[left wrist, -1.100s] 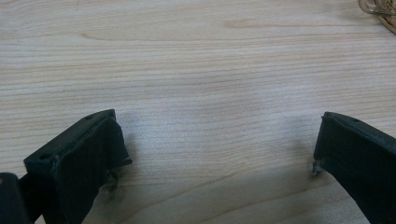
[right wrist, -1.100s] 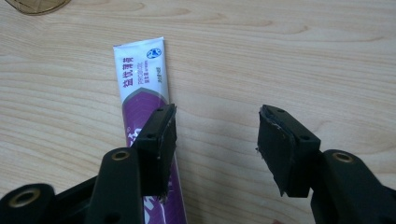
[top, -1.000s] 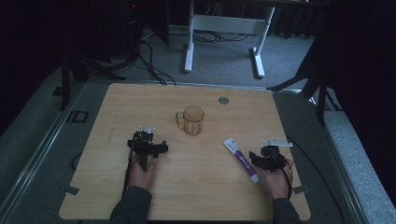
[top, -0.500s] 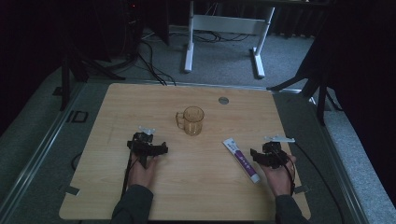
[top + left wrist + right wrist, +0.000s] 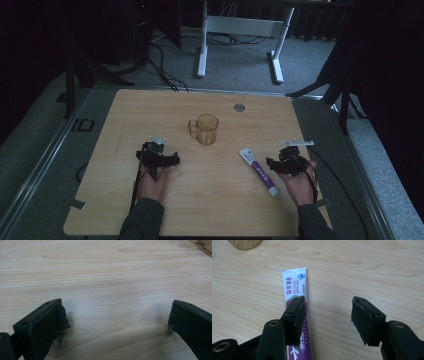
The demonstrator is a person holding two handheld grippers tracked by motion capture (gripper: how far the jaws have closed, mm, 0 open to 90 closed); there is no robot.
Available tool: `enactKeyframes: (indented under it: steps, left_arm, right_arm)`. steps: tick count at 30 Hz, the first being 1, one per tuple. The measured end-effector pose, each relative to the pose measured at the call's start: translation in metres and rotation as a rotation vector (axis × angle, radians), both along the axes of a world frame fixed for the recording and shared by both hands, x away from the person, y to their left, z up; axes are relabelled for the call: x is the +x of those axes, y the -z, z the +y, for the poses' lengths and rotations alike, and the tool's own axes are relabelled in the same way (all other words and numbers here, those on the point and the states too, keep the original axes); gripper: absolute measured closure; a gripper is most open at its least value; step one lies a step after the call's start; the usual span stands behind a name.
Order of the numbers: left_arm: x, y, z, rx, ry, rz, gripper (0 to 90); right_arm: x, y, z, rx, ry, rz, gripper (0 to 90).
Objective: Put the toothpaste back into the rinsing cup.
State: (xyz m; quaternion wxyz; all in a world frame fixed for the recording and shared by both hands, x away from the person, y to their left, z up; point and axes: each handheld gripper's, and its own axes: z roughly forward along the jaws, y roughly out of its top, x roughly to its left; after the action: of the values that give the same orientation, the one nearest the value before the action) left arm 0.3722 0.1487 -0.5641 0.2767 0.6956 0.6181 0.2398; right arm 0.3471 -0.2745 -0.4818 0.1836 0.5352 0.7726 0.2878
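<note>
A white and purple toothpaste tube (image 5: 257,171) lies flat on the wooden table (image 5: 150,110), right of centre. My right gripper (image 5: 287,161) sits just to its right. In the right gripper view the tube (image 5: 294,287) runs under the left jaw, and my right gripper (image 5: 328,307) is open; its jaws have just been opening, with only bare wood between them. An amber clear mug (image 5: 206,129) stands mid-table. My left gripper (image 5: 159,154) rests left of the mug, open (image 5: 117,317) over bare wood, the mug's base (image 5: 203,245) at the top right corner.
A small grey disc (image 5: 239,107) is set in the table near its far edge. A white stand's legs (image 5: 239,30) rise on the floor beyond the table. Cables trail from both grippers toward the near edge. The mug's base (image 5: 245,243) shows beyond the tube.
The right hand has shifted slightly beside the tube. The left hand, the mug and the tube keep their places.
</note>
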Motion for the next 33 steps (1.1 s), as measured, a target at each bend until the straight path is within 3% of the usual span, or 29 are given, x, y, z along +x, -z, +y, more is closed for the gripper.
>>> enactKeyframes:
  steps: [16, 33]
  left_arm:
    - [0.000, 0.000, 0.000, 0.000, 0.000, 0.000, 0.3]
    - [0.000, 0.000, 0.000, 0.000, 0.000, 0.000, 0.3]
  right_arm:
    - [0.009, -0.018, 0.016, -0.040, -0.104, 0.067, 46.9]
    - [0.016, -0.020, 0.027, -0.067, -0.147, 0.144, 48.4]
